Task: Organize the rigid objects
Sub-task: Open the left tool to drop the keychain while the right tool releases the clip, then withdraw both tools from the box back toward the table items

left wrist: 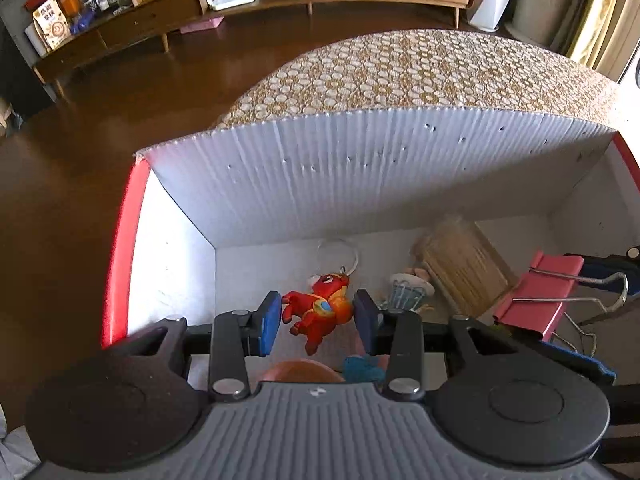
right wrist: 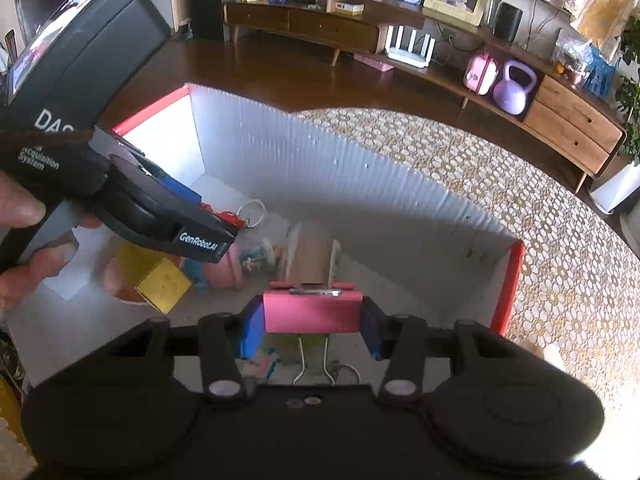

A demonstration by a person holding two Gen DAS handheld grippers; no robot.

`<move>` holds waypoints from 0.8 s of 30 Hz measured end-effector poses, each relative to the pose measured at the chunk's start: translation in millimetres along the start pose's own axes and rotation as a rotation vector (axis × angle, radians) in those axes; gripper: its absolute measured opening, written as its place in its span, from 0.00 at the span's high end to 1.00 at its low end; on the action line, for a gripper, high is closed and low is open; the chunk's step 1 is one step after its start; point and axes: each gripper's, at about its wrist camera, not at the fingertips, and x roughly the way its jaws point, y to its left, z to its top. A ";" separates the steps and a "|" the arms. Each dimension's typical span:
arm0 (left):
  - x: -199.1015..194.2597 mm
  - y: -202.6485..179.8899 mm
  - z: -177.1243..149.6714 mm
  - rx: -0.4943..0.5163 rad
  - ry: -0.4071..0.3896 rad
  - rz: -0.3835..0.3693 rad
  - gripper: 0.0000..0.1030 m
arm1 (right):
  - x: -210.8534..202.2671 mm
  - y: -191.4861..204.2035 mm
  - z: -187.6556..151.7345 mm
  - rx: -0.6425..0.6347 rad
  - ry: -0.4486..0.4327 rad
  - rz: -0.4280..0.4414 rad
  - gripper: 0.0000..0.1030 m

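My left gripper (left wrist: 316, 318) hangs over the white red-rimmed box (left wrist: 120, 248) with a red toy horse keychain (left wrist: 320, 308) between its blue pads, which touch it on both sides. My right gripper (right wrist: 312, 326) is shut on a pink binder clip (right wrist: 312, 312), held above the box's right part; the clip also shows in the left wrist view (left wrist: 536, 292). The left gripper's body shows at the left of the right wrist view (right wrist: 176, 232).
On the box floor lie a wooden brush-like block (left wrist: 464, 268), a small doll figure (left wrist: 412, 286), a yellow tin (right wrist: 162, 284), pink and blue pieces (right wrist: 230, 268) and an orange bowl (left wrist: 304, 370). The box stands on a patterned table (left wrist: 420, 72). A wooden sideboard lines the room.
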 end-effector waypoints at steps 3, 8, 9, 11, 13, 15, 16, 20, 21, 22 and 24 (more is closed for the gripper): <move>1.4 -0.2 1.3 0.000 0.016 0.011 0.61 | 0.9 0.4 0.2 -0.005 0.013 0.009 0.47; -8.8 -0.9 3.9 -0.002 -0.026 0.018 0.50 | -7.0 -0.5 0.0 0.009 -0.013 0.008 0.43; -12.9 -1.3 3.3 -0.010 -0.036 0.013 0.48 | -9.8 -0.6 -0.8 0.011 -0.019 0.009 0.43; -21.8 -1.7 1.8 -0.024 -0.062 -0.002 0.42 | -18.3 -1.6 -2.9 0.021 -0.039 0.014 0.43; -30.3 -3.4 1.6 -0.029 -0.086 -0.009 0.41 | -26.9 -2.2 -4.1 0.033 -0.054 0.024 0.42; -41.6 -6.1 -2.3 -0.028 -0.112 -0.013 0.41 | -36.9 -2.3 -6.3 0.043 -0.072 0.033 0.41; -46.2 -7.6 -3.5 -0.028 -0.123 -0.016 0.41 | -42.9 -2.1 -8.2 0.045 -0.083 0.036 0.41; -68.1 -12.6 -12.1 -0.021 -0.173 -0.028 0.41 | -64.4 -2.2 -14.8 0.054 -0.111 0.042 0.38; -74.4 -14.6 -15.1 -0.016 -0.187 -0.029 0.41 | -70.2 -2.0 -16.5 0.057 -0.118 0.043 0.38; -79.8 -17.0 -17.8 -0.011 -0.199 -0.029 0.41 | -74.7 -2.0 -16.8 0.058 -0.123 0.042 0.38; -90.0 -20.2 -22.0 -0.005 -0.222 -0.033 0.41 | -85.3 0.1 -19.6 0.061 -0.136 0.040 0.37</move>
